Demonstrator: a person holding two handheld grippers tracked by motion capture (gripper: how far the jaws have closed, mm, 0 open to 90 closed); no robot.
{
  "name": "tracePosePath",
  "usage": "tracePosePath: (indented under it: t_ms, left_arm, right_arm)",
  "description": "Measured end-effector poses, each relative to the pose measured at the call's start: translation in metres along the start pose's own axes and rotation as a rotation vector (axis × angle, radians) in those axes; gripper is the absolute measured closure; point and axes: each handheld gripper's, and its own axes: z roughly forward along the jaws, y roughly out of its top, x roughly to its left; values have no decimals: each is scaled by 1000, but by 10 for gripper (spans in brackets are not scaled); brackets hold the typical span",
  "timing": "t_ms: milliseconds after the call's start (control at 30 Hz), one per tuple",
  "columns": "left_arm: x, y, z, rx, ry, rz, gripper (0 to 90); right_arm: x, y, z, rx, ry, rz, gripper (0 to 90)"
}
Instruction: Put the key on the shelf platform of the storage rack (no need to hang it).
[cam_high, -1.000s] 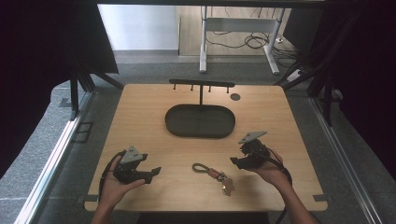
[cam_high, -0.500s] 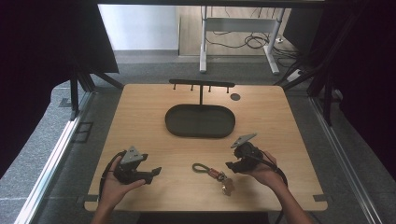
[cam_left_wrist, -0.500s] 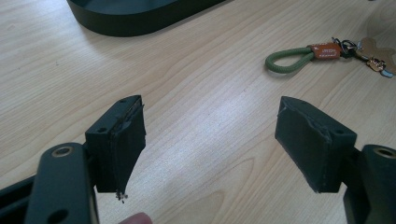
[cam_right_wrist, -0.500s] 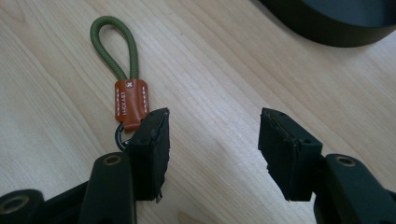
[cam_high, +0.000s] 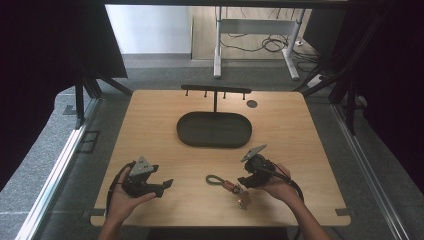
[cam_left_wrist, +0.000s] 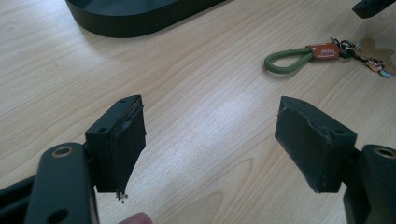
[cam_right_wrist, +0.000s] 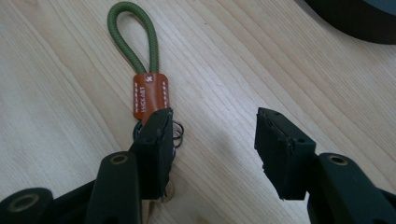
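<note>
While the left gripper (cam_high: 165, 185) rested low at the near left of the table (cam_high: 150, 125) with its jaws spread wide and nothing between them, the work sat farther right. There the keychain (cam_high: 227, 184) lay flat on the wood near the front edge, its green cord loop (cam_right_wrist: 133, 39) pointing away from the right gripper (cam_right_wrist: 212, 140), the orange leather tab (cam_right_wrist: 149, 95) behind it and the metal rings (cam_right_wrist: 176, 130) tucked against one jaw. Those jaws had just been closing, yet they stood half open; one pad sat over the rings, the other over bare wood, so the keychain was beside the gap, not in it. From that offset, I judged a closing pinch might catch only the rings' edge or nudge the whole piece sideways, and thin flat hardware could slip out on lifting. Beyond, the dark oval tray (cam_high: 214, 129) and the hook rack (cam_high: 216, 90) stood well apart.
</note>
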Motion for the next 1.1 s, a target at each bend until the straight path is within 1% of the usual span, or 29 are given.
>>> tracePosePath:
  t_ms: [33, 200, 233, 533, 600, 867, 967, 1100]
  left_arm:
    - [0, 0, 0, 0, -1, 0, 247]
    - [-2, 1, 0, 0, -3, 3, 247]
    - [-2, 1, 1, 2, -3, 9, 247]
    - [-1, 0, 0, 2, -4, 2, 247]
    - [-1, 1, 0, 4, -4, 8, 247]
    - [-1, 0, 1, 5, -5, 11, 247]
    - [0, 0, 1, 4, -5, 10, 247]
    - [0, 0, 0, 3, -4, 9, 247]
  right_arm:
    - [1, 1, 0, 1, 3, 3, 481]
    - [6, 5, 3, 5, 15, -16, 481]
    - [7, 5, 3, 10, 17, -16, 481]
    - [15, 11, 14, 40, 31, -29, 479]
    - [18, 12, 17, 51, 34, -38, 478]
    - [23, 16, 25, 74, 51, -54, 478]
    - [25, 17, 28, 81, 55, -71, 478]
    - [27, 18, 31, 89, 57, -72, 478]
